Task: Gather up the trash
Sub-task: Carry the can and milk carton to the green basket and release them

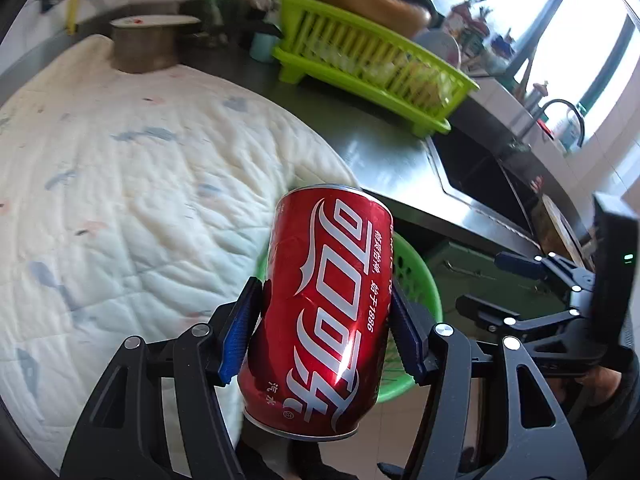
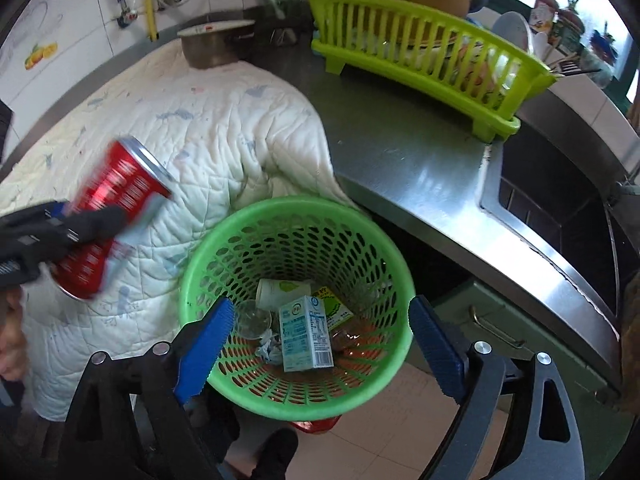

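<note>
Left tool point(image 1: 326, 320) clamps the can point(image 1: 320, 312) by its sides, near the basket point(image 2: 304, 208) but left of its rim. Right tool point(image 2: 320, 344) gapes empty. We risk missing if it's released short of the rim.

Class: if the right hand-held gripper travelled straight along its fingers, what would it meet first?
Probably the green basket: the open right hand-held gripper points into its mouth, toward the milk carton inside. Depth is uncertain.
</note>
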{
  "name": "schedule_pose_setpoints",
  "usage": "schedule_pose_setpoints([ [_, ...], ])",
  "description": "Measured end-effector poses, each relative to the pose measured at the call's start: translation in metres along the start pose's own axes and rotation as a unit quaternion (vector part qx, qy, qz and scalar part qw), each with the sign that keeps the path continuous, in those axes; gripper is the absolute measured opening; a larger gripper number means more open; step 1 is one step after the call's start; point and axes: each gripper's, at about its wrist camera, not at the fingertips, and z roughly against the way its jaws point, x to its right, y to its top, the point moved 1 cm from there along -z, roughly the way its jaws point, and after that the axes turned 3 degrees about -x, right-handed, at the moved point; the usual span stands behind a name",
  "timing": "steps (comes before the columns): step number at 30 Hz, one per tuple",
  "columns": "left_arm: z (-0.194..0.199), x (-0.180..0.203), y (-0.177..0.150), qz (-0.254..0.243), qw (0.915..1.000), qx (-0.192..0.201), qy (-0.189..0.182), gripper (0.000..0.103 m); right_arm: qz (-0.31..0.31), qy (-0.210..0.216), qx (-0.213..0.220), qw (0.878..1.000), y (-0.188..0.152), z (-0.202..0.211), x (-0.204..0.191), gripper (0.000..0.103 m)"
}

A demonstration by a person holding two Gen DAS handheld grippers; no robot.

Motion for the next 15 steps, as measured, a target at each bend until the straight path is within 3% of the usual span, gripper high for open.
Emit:
schedule_pose_setpoints([
  [8,-0.037,0.029,-0.001,-0.004,0.9991,-0.040,-0.013,0.063,-0.009,0.012,0.024,1.000,-0.010,0.026,0.007,0.087],
  [10,-0.037,0.032,-0.003,-0.003,0.9992,-0.036,-0.018,0.068,-0.010,0.015,0.027,0.999,-0.011,0.028,0.007,0.087],
  [15,-0.026,0.025,-0.005,0.010,0.9995,-0.027,-0.012,0.071,-0.008,0.026,0.028,0.999,-0.012,0.028,0.001,0.087],
])
